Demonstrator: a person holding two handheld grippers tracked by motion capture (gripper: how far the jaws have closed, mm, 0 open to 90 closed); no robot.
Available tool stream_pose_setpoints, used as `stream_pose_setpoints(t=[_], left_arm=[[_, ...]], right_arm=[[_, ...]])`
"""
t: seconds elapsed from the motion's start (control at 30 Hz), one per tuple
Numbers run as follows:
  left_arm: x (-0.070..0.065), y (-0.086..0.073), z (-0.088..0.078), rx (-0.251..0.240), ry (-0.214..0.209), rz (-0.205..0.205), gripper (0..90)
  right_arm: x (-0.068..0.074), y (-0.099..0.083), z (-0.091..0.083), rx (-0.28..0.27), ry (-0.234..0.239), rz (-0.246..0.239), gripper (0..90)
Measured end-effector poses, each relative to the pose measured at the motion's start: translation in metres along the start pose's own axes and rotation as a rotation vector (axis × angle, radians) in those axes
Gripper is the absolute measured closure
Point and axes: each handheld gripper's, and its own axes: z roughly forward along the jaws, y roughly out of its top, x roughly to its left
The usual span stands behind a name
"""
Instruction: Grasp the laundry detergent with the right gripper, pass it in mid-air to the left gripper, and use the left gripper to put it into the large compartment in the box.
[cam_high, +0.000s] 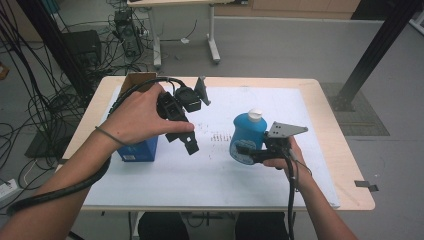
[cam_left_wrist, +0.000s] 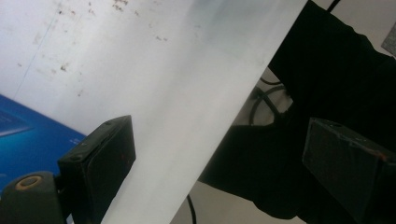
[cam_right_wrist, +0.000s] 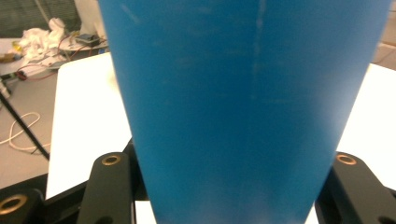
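1. Bottle: blue, with a white cap, standing upright on the white sheet that covers the wooden table, right of the sheet's middle.
2. Right gripper: it comes at the bottle from the right and is clamped on the lower part of the body, one jaw on each side. In the right gripper view the blue wall stands directly between the two black jaws and runs up past the top of the frame.
3. Right hand: it holds that gripper just right of the bottle, with the grey plate level on top and the cable trailing back along the forearm.
4. Left gripper: held above the sheet, left of the bottle and well apart from it, pointing down and toward the person. Its jaws stand wide apart with nothing between them; the left gripper view shows bare white sheet and the table's near edge in the gap.
5. Left hand: wrapped over the top of the left gripper.
6. Blue box: on the sheet under the left hand, just left of the left gripper, far from the bottle. An open cardboard box sits behind it at the table's far left.
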Motion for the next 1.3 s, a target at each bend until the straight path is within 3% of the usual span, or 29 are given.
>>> stream_pose_setpoints(t=[0.23, 0.5, 0.63, 0.7, 0.97, 1.3], left_arm=[[-0.008, 0.009, -0.001, 0.012, 0.000, 0.068, 9.7], [-0.017, 0.017, -0.002, 0.015, -0.004, 0.173, 9.7], [-0.021, 0.021, -0.002, 0.016, -0.008, 0.201, 9.9], [-0.022, 0.027, -0.001, 0.036, -0.014, 0.223, 9.8], [-0.027, 0.034, 0.000, 0.039, -0.023, 0.276, 9.8], [-0.035, 0.041, 0.000, 0.043, -0.021, 0.309, 9.7]], right_arm=[[0.002, 0.006, 0.006, 0.012, 0.073, -0.030, 43.3], [0.002, 0.010, 0.015, 0.025, 0.144, -0.058, 43.3], [0.002, 0.012, 0.019, 0.031, 0.184, -0.075, 43.3], [0.003, 0.014, 0.022, 0.040, 0.201, -0.084, 43.3], [0.007, 0.016, 0.030, 0.051, 0.244, -0.104, 43.3], [0.010, 0.023, 0.037, 0.057, 0.287, -0.125, 43.3]])
